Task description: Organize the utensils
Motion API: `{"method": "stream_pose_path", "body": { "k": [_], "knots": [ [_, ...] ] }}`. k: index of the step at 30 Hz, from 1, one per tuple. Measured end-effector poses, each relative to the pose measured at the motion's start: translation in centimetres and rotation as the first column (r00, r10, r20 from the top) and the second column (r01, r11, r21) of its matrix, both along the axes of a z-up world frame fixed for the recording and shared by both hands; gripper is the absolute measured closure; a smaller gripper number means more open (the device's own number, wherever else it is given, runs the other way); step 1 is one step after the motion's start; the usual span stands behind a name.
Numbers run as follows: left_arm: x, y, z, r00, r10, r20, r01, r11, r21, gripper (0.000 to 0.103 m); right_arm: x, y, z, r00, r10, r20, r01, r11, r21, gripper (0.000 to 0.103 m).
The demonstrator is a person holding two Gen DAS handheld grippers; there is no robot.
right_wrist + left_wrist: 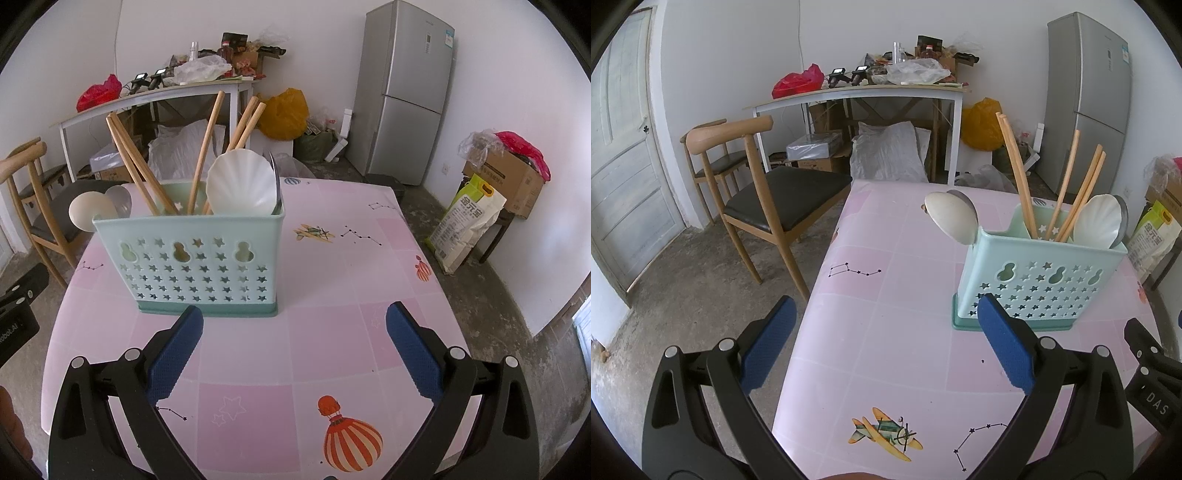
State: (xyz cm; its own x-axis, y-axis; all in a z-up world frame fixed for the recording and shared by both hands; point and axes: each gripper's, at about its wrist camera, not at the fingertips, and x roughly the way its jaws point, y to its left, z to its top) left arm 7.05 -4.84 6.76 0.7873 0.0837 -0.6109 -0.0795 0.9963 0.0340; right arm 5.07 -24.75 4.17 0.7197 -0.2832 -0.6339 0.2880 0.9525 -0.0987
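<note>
A mint-green utensil holder [1038,284] with star cut-outs stands on the pink table [886,332]; it also shows in the right wrist view [199,269]. Several wooden chopsticks [1067,195] [201,155] stand in its middle part. A white shell-shaped spoon [1097,221] [240,184] with a metal spoon behind it stands at its right end. A white spoon [951,218] [90,214] and a metal spoon lean out at its left end. My left gripper [886,306] is open and empty, near the holder's front left. My right gripper [295,314] is open and empty, just in front of the holder.
A wooden chair [764,192] stands at the table's left edge. A cluttered white desk [857,92] stands by the far wall, a grey fridge [406,92] to its right. Bags and a cardboard box [509,181] sit on the floor at right.
</note>
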Motion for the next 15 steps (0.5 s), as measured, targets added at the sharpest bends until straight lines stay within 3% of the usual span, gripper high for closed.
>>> {"method": "stream_pose_path", "body": {
  "k": [15],
  "knots": [
    [0.03, -0.01, 0.10, 1.000, 0.000, -0.001, 0.000, 1.000, 0.000, 0.008, 0.13, 0.12, 0.19, 1.000, 0.004, 0.003, -0.004, 1.000, 0.002, 0.006]
  ]
}}
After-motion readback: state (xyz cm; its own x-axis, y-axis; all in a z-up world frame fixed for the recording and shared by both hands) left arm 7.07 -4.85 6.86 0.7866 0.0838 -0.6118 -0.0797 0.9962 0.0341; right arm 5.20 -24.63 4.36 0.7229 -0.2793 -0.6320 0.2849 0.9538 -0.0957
